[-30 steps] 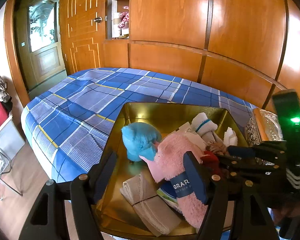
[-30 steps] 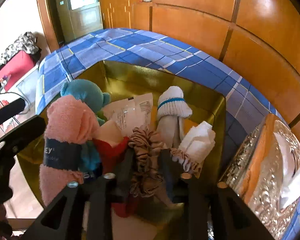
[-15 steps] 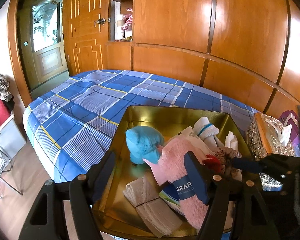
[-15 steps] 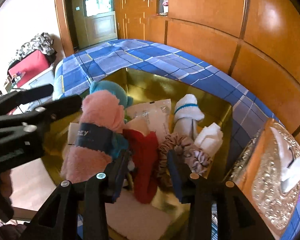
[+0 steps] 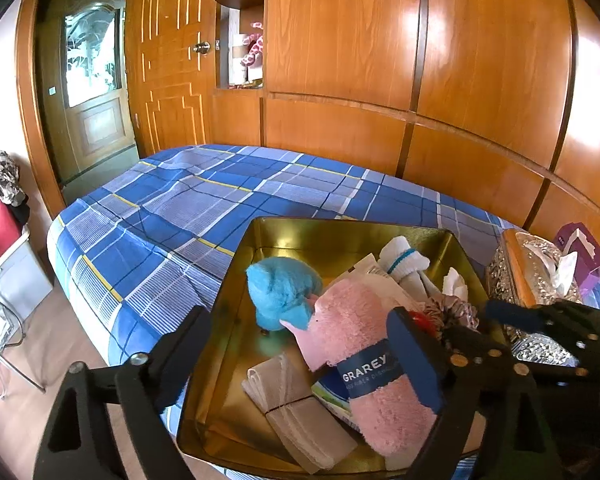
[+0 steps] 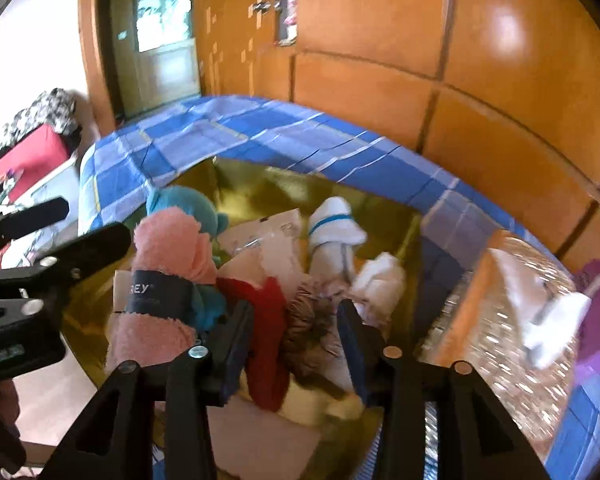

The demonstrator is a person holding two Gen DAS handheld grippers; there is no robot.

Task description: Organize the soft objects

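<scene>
A shiny gold metal tray [image 5: 332, 236] on the blue plaid bedspread [image 5: 188, 208] holds a rolled pink fleece towel [image 5: 364, 356] with a navy band, leaning on a fluffy blue plush toy [image 5: 280, 296]. The left gripper [image 5: 300, 356] is opening, fingers spread wide around the towel without pressing it. The right gripper [image 6: 296, 336] is also opening, a brown fabric scrunchie [image 6: 308, 320] and a red cloth [image 6: 268, 320] lying loose between its fingers.

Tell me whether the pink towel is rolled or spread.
Rolled: the pink towel forms a bundle with a dark label band around it, lying in the gold tin.

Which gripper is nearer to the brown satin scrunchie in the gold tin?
Right. The right gripper straddles the brown satin scrunchie, jaws opening; the left gripper straddles the pink towel roll beside it.
</scene>
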